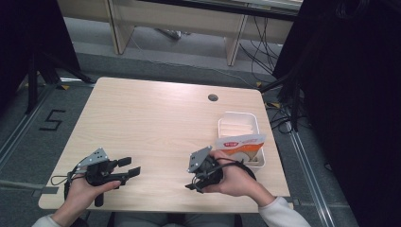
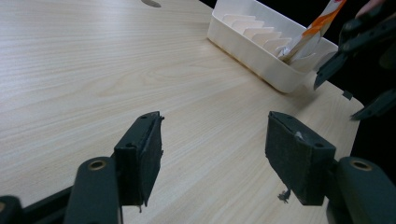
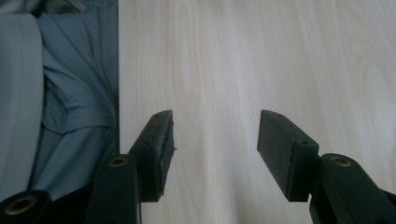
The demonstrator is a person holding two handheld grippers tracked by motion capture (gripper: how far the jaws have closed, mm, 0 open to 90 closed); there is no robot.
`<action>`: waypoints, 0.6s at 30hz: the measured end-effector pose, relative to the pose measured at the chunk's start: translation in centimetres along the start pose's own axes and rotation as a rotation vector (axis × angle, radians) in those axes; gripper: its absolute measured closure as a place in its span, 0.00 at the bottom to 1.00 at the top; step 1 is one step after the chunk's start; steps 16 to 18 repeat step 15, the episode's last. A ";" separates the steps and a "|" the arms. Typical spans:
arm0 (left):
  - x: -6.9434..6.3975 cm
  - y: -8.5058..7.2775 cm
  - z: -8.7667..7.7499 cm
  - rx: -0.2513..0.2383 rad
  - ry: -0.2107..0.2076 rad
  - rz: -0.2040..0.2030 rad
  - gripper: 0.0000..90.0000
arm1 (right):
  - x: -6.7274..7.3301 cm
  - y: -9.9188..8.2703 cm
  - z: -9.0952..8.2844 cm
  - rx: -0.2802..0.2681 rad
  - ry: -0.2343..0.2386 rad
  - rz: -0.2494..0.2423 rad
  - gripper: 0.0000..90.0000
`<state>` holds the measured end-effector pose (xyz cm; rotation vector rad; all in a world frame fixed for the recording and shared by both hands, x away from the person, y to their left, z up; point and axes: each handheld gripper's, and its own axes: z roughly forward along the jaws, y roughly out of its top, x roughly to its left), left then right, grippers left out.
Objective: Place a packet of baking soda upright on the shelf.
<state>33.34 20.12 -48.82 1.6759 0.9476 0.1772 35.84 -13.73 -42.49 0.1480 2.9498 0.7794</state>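
- On the table (image 1: 156, 118), near the right edge, a white tray (image 1: 239, 125) is sitting with an orange-and-white packet (image 1: 241, 144) standing at its near end.
- Left gripper (image 1: 127, 169) is hovering at the near left, jaws spread wide and empty, pointing right toward the tray, well apart from it.
- Right gripper (image 1: 191, 187) is hanging just beside the packet, jaws wide and empty, aiming down at the near table edge.
- Packet is lying just right of the right hand (image 1: 231, 177), so that hand is looking the likelier one to reach it.
- Tray's long axis is running near to far.

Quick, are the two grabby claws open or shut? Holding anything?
Left gripper: open, holding nothing.
Right gripper: open, holding nothing.
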 end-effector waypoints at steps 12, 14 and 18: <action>0.1 0.0 0.0 0.002 0.000 -0.009 0.39 | 0.8 -2.0 2.2 -0.017 0.012 0.007 0.49; 0.1 0.0 0.1 -0.001 -0.013 0.007 0.39 | 0.9 -2.0 2.1 -0.009 0.014 0.010 0.47; 0.1 0.0 0.1 0.000 -0.012 0.007 0.39 | 1.0 -1.9 1.9 0.000 0.009 0.006 0.47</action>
